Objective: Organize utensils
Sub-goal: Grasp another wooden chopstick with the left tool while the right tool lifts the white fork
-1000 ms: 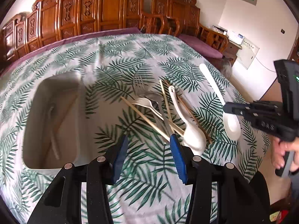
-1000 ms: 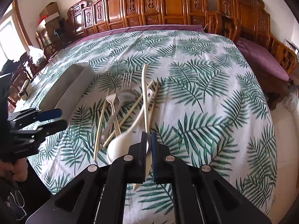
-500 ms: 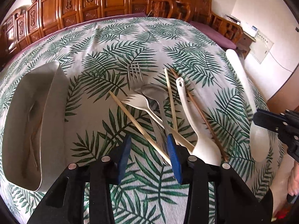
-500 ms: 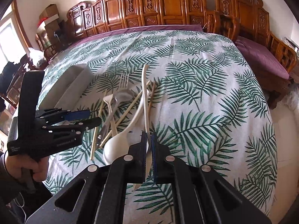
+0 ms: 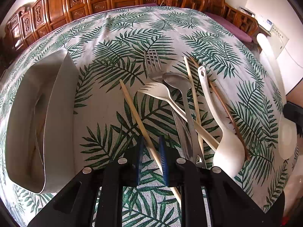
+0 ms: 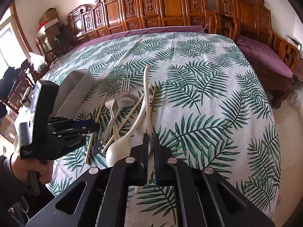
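My left gripper (image 5: 151, 147) is low over the table, its blue pads closing around a light wooden chopstick (image 5: 136, 113); a gap still shows beside the stick. My right gripper (image 6: 150, 141) is shut on a long white spoon (image 6: 146, 94) and holds it above the pile; the same spoon shows at the right in the left wrist view (image 5: 272, 87). The pile holds a metal fork (image 5: 152, 64), a metal spoon (image 5: 177, 79), a white plastic fork (image 5: 157, 90), a white ladle spoon (image 5: 225, 151) and more chopsticks (image 5: 195, 98).
A grey oblong tray (image 5: 56, 98) stands at the left with a few utensils inside; it also shows in the right wrist view (image 6: 75, 87). The leaf-print tablecloth (image 6: 208, 94) covers the round table. Carved wooden chairs (image 6: 170, 5) ring the far side.
My left gripper has come down and forward onto the pile, and its jaws have narrowed around the leftmost chopstick. My right gripper has kept hold of the long white spoon, nearly still.
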`<move>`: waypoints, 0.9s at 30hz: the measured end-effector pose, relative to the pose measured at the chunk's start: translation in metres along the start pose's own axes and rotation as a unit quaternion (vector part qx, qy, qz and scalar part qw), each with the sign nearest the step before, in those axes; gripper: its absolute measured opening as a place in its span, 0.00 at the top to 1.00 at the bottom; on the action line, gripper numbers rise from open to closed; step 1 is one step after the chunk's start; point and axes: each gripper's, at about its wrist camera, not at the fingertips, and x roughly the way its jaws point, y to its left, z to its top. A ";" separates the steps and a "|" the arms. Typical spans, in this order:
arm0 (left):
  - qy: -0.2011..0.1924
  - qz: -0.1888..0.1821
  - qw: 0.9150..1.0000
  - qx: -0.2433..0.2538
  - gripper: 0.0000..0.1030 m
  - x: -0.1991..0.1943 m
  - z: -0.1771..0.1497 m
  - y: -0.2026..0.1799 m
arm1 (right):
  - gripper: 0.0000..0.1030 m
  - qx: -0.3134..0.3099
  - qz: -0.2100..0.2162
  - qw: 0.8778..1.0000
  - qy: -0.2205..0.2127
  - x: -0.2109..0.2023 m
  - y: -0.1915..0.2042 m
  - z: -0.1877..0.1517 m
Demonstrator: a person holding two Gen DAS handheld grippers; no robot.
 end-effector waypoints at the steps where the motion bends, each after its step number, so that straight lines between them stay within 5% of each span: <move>1: 0.000 0.003 1.000 0.001 0.87 0.000 0.001 0.000 | 0.94 -0.001 0.001 1.000 -0.001 -0.001 0.000 0.001; 11: -0.020 0.015 1.000 0.015 0.96 -0.015 -0.005 -0.005 | 0.94 -0.004 0.006 1.000 -0.001 -0.002 0.005 0.000; 27: -0.116 -0.014 0.992 0.052 0.96 -0.122 -0.011 -0.011 | 0.94 -0.022 0.001 1.000 -0.019 -0.016 0.021 0.005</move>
